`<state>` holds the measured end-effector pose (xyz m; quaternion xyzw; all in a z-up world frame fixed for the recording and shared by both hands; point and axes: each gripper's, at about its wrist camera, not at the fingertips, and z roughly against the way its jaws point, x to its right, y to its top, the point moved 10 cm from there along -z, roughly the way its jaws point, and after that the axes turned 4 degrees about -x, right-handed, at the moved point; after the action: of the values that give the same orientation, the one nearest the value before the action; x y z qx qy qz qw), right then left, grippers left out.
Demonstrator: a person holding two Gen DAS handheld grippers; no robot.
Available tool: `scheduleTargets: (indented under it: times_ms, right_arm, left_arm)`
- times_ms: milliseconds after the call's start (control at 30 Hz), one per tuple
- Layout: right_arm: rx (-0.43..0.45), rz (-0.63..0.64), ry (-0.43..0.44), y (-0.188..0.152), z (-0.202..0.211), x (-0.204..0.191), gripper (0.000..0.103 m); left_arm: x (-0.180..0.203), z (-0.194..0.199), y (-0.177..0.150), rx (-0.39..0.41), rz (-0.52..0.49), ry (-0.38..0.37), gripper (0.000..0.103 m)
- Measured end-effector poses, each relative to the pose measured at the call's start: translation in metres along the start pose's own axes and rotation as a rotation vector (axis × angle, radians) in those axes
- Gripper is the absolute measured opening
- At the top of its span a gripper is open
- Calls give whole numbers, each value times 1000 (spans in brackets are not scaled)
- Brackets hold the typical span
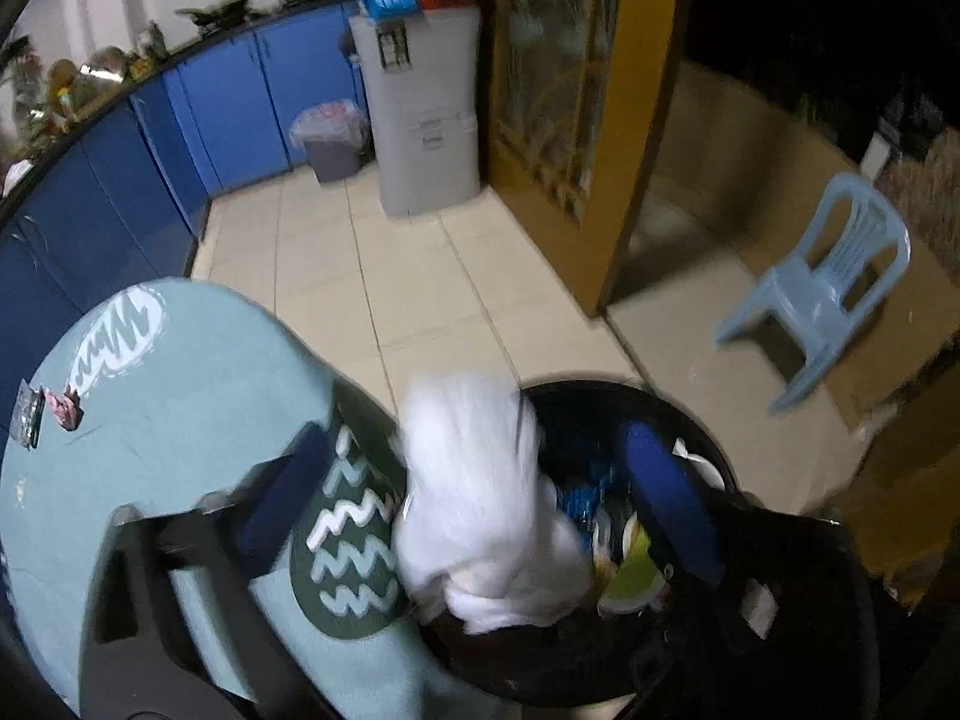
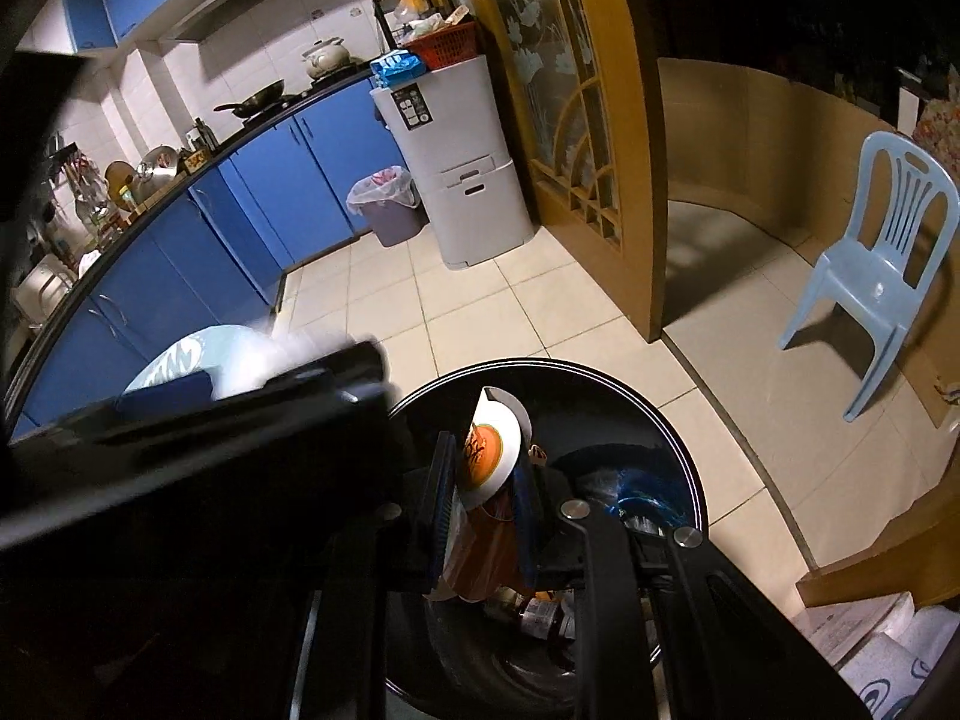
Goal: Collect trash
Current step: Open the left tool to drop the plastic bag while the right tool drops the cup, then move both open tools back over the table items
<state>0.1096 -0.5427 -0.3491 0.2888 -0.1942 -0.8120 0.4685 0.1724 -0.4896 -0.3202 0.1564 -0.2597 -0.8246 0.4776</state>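
In the left wrist view my left gripper (image 1: 474, 492) stands wide open over the black trash bin (image 1: 600, 402). A blurred white crumpled tissue wad (image 1: 486, 504) hangs between its blue fingers (image 1: 666, 498), touching neither, above the bin's trash. A pink wrapper scrap (image 1: 65, 409) and a clear packet (image 1: 27, 420) lie on the light-blue round table (image 1: 198, 396). In the right wrist view my right gripper (image 2: 483, 492) is shut on a flattened orange-and-white paper cup (image 2: 489, 456) over the black bin (image 2: 600, 378). The left gripper's black body (image 2: 210, 456) crosses the left side.
A grey lined bin (image 2: 390, 204) and a grey cabinet (image 2: 468, 162) stand by the blue kitchen cupboards (image 2: 252, 192). A light-blue plastic chair (image 2: 870, 264) stands at right past a yellow wooden door frame (image 2: 630, 180). Cream floor tiles (image 2: 480, 300) lie between.
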Motion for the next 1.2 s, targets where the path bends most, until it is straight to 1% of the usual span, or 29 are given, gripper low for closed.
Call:
scheduleTargets:
  times_ms: [33,67,133,167,200,233,300,333,367,567,633,733,833,867,967,1067,1133,1167,1200]
  right_arm:
    - [-3,-4,-2,-1,-1,1,18]
    - [-6,-7,-4,-1,-2,2,18]
    - [-13,-15,-6,-3,-3,4,18]
    - [-21,-17,2,-3,-4,3,22]
    - [-26,-18,3,-3,-6,3,23]
    - [-27,-16,-2,-3,-7,2,29]
    - [-20,-12,-1,-2,-7,0,66]
    - [-18,-14,7,-2,-7,-1,94]
    - [-11,-13,19,-2,-6,-3,95]
    - [-17,-19,9,-1,-8,-6,95]
    - [-18,-19,16,-1,-8,-11,95]
    - [-19,-5,32,0,-9,-26,95]
    - [-31,34,61,4,-16,-58,95]
    - [-35,51,70,5,-20,-70,95]
    - [-44,101,95,9,-28,-105,95]
    - [-54,160,133,12,-40,-148,95]
    - [-65,213,147,11,-52,-179,95]
    - [-73,243,157,10,-59,-198,95]
    - [-79,260,160,9,-63,-209,95]
  left_arm:
    - [0,5,3,32,-4,-8,100]
    - [2,8,3,42,-15,-10,100]
    - [3,9,5,50,-39,15,100]
    - [2,10,4,53,-41,23,100]
    - [-1,10,3,54,-35,27,100]
    - [-3,10,3,52,-31,31,100]
    - [-9,8,1,43,-18,39,100]
    - [-13,7,2,39,-13,41,100]
    - [-17,6,1,33,-4,48,100]
    - [-40,6,1,23,39,66,100]
    - [-47,9,1,28,48,70,100]
    - [-68,17,3,50,74,91,100]
    - [-95,23,4,68,107,116,100]
    - [-109,24,5,71,125,130,100]
    - [-155,27,7,76,186,162,100]
    - [-203,30,4,80,244,195,100]
    - [-236,32,1,84,278,228,100]
    - [-259,34,-3,85,299,253,100]
    - [-274,35,-5,85,314,269,100]
